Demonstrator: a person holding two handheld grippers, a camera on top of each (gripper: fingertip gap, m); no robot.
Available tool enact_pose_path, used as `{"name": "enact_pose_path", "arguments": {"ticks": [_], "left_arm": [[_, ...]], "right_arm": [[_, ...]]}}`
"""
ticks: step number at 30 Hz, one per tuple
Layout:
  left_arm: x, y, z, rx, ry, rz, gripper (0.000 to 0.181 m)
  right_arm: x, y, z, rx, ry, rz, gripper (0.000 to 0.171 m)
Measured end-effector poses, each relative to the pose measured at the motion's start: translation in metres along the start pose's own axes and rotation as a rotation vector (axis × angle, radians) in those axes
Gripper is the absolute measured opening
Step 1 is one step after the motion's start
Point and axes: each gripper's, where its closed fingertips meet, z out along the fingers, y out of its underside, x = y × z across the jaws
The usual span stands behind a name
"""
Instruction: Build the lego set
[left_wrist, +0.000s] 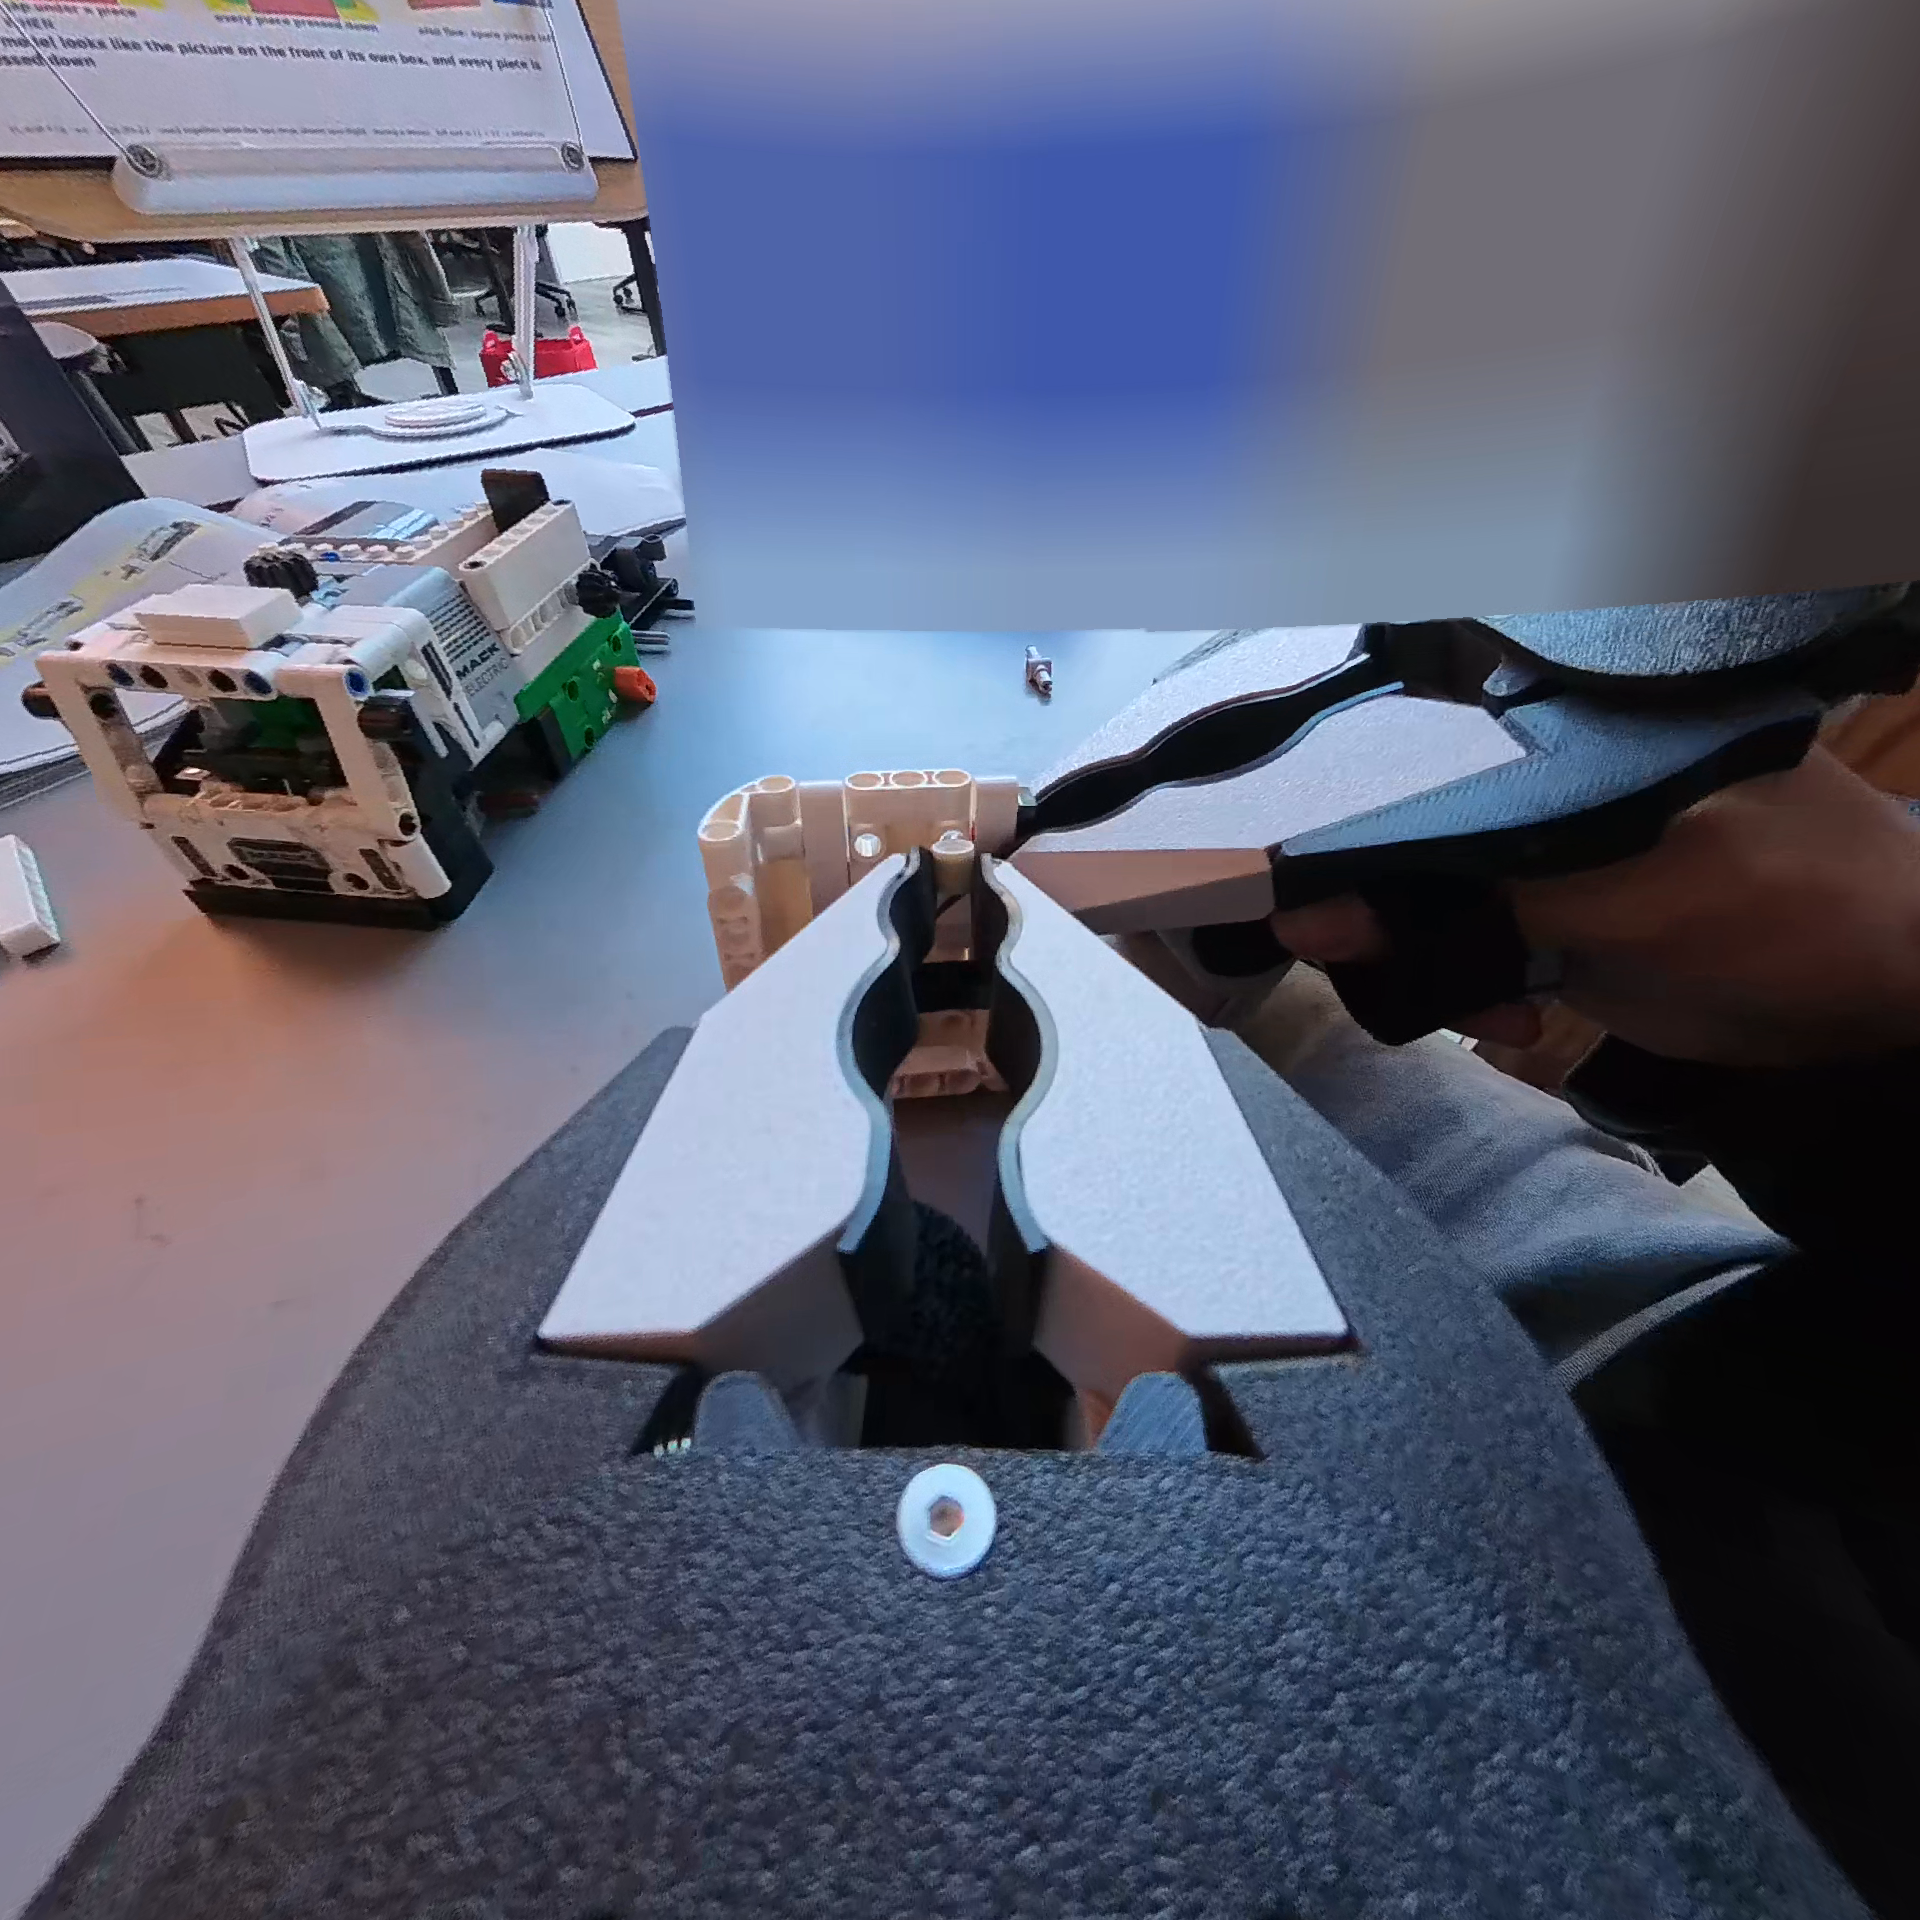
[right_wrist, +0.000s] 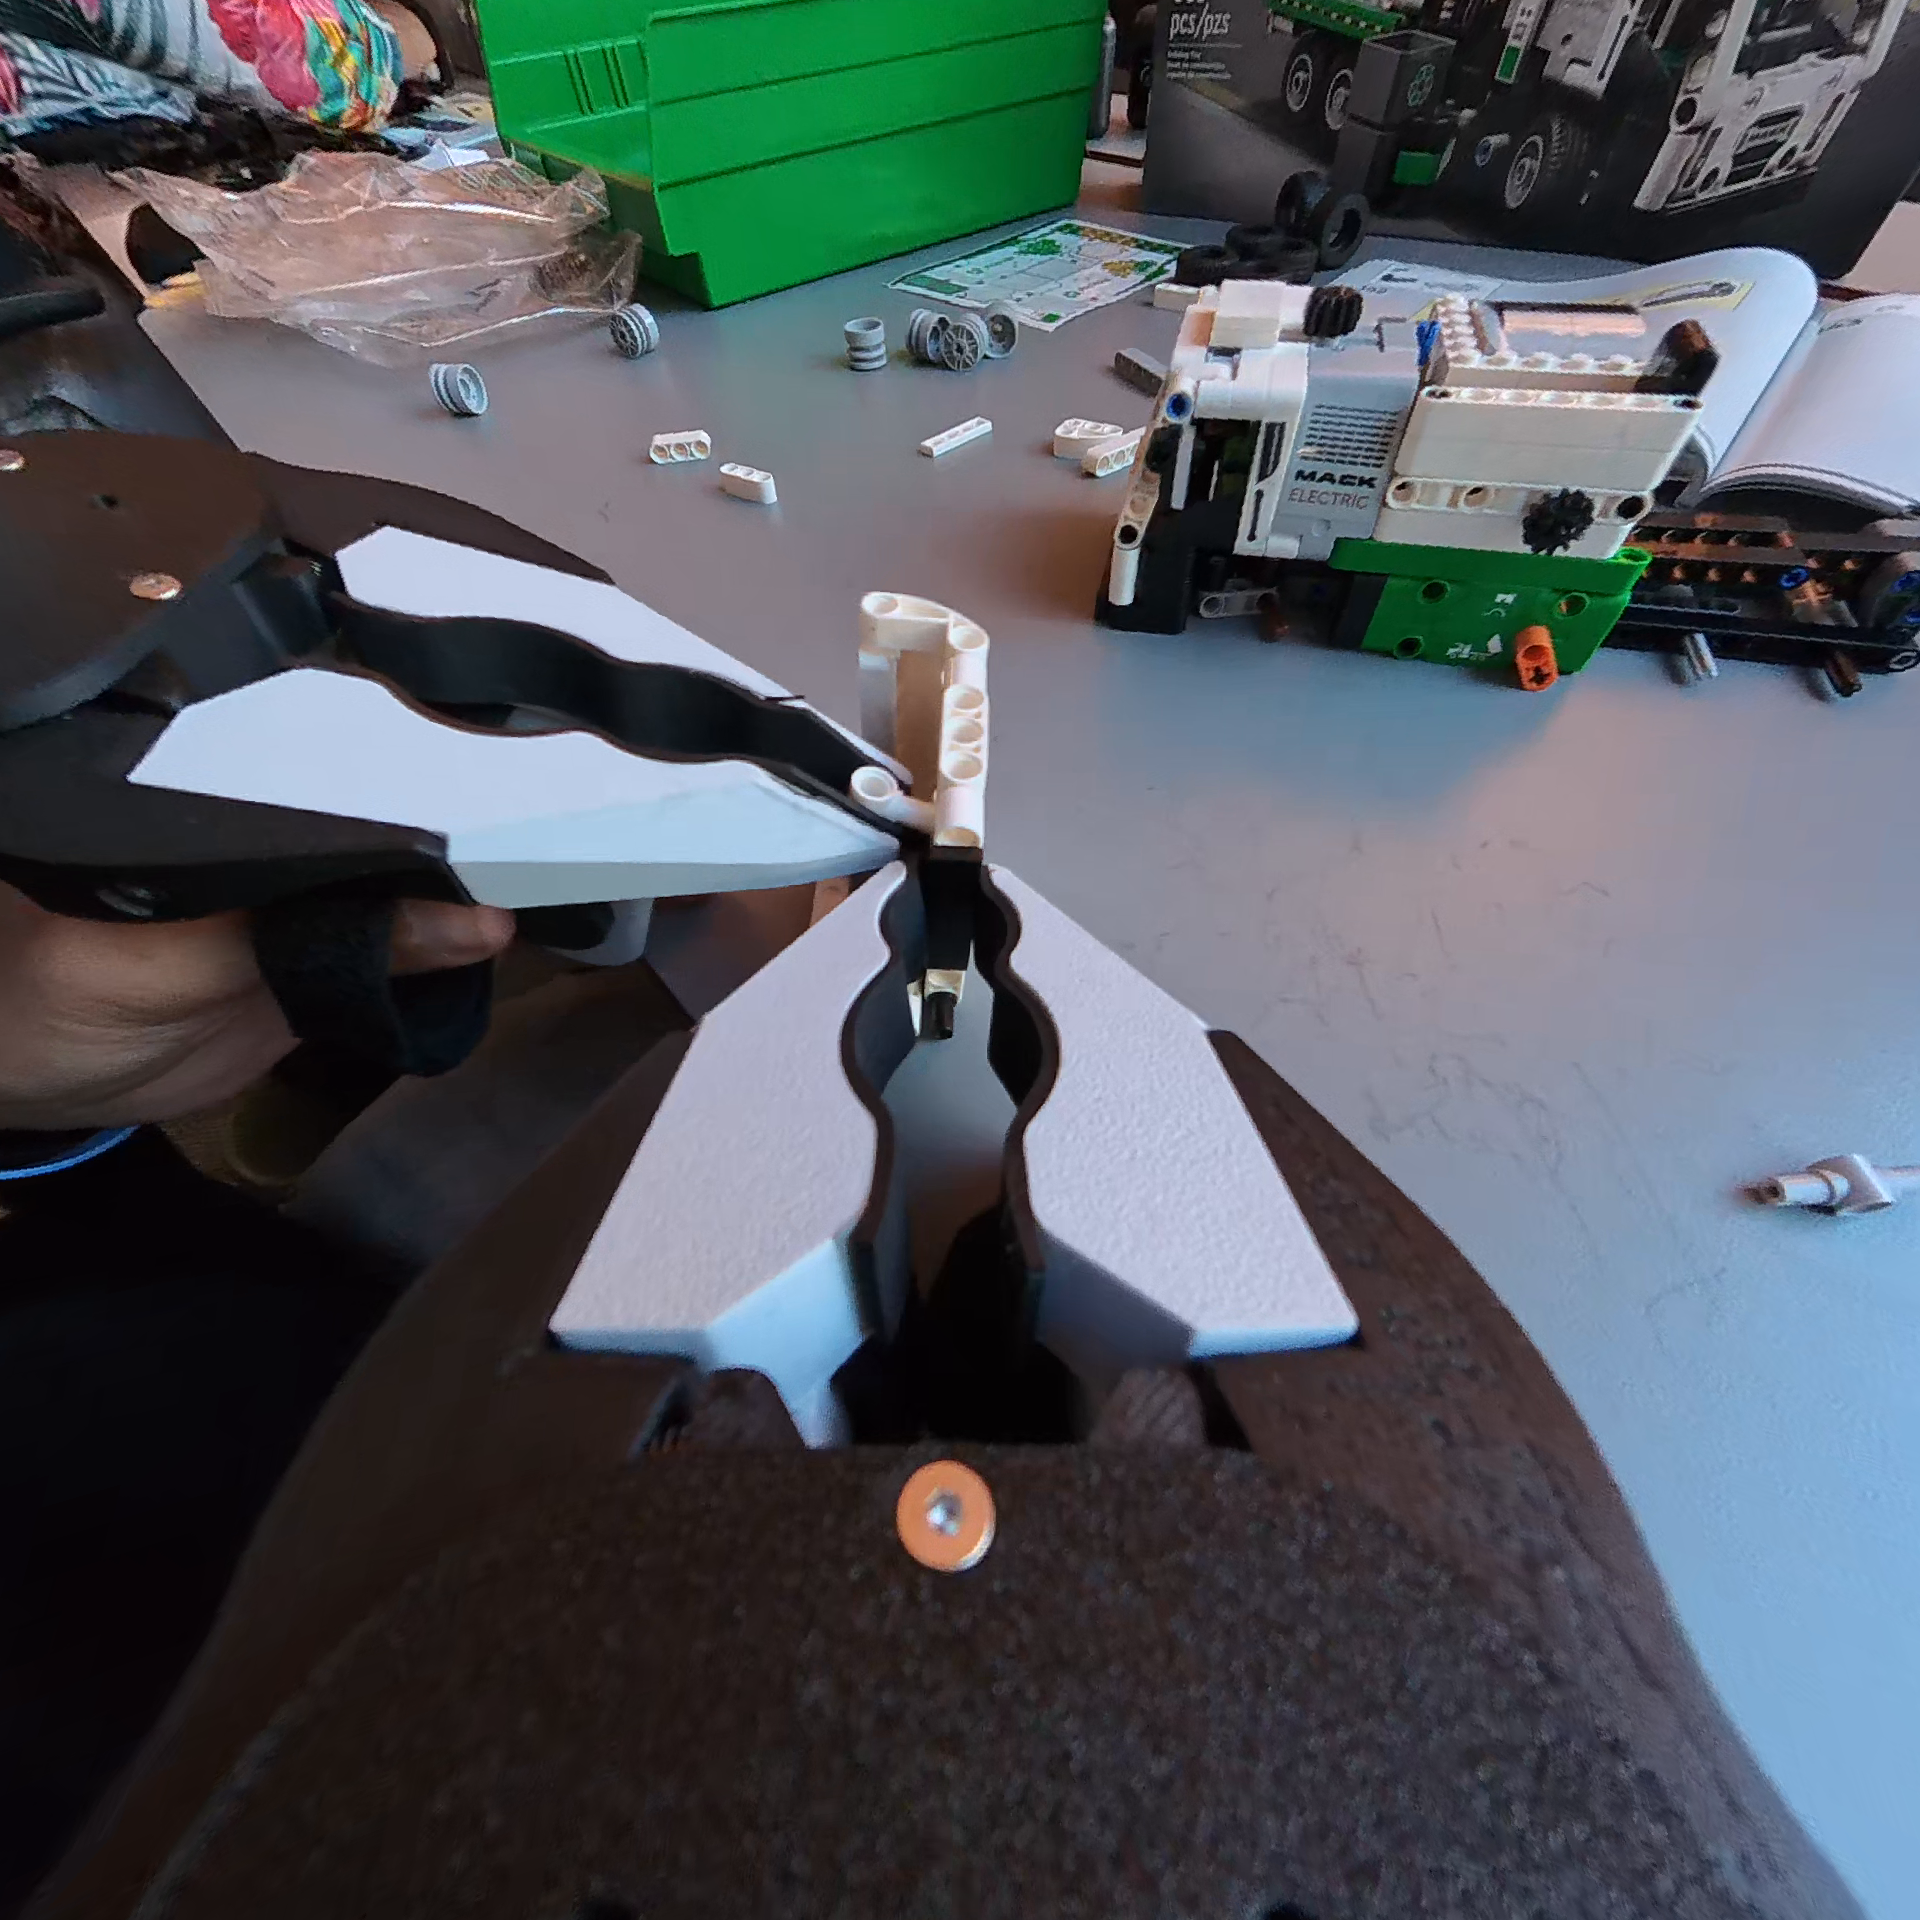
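A small white beam sub-assembly (left_wrist: 831, 831) is held above the grey table between both grippers. My left gripper (left_wrist: 948, 868) is shut on a short white connector piece at its near side. The same left gripper (right_wrist: 899, 821) comes in from the left in the right wrist view and pinches that connector (right_wrist: 873, 784). My right gripper (right_wrist: 948, 878) is shut on the lower end of the sub-assembly (right_wrist: 956, 727), on a black part. It also shows from the right in the left wrist view (left_wrist: 1023, 808). The partly built white and green truck (right_wrist: 1403, 488) stands on the table, also seen at the left (left_wrist: 312, 727).
A green bin (right_wrist: 831, 135), the set's box (right_wrist: 1507, 104), an open instruction booklet (right_wrist: 1818, 395), black tyres (right_wrist: 1299, 223), grey wheel hubs (right_wrist: 956, 338), loose white beams (right_wrist: 681, 449) and a plastic bag (right_wrist: 395, 249) lie at the back. A white piece (right_wrist: 1818, 1190) lies at right. A small pin (left_wrist: 1037, 670) lies behind. My two grippers' fingertips are within a few centimetres of each other. The small pin (left_wrist: 1037, 670) is about equally far from each gripper, around 15 cm. The right camera catches it too, in the right wrist view (right_wrist: 1839, 1185).
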Motion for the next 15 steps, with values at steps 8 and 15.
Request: {"name": "enact_pose_path", "arguments": {"ticks": [8, 15], "left_arm": [[-0.0012, -0.0005, -0.0008, 0.041, -0.045, 0.049, 0.006], [-0.0022, -0.0001, 0.0015, 0.038, -0.067, 0.110, 0.006]], "right_arm": [[0.0004, -0.0005, 0.0006, 0.009, 0.023, -0.038, 0.008], [0.0021, 0.0000, 0.0001, 0.004, 0.028, -0.043, 0.008]]}}
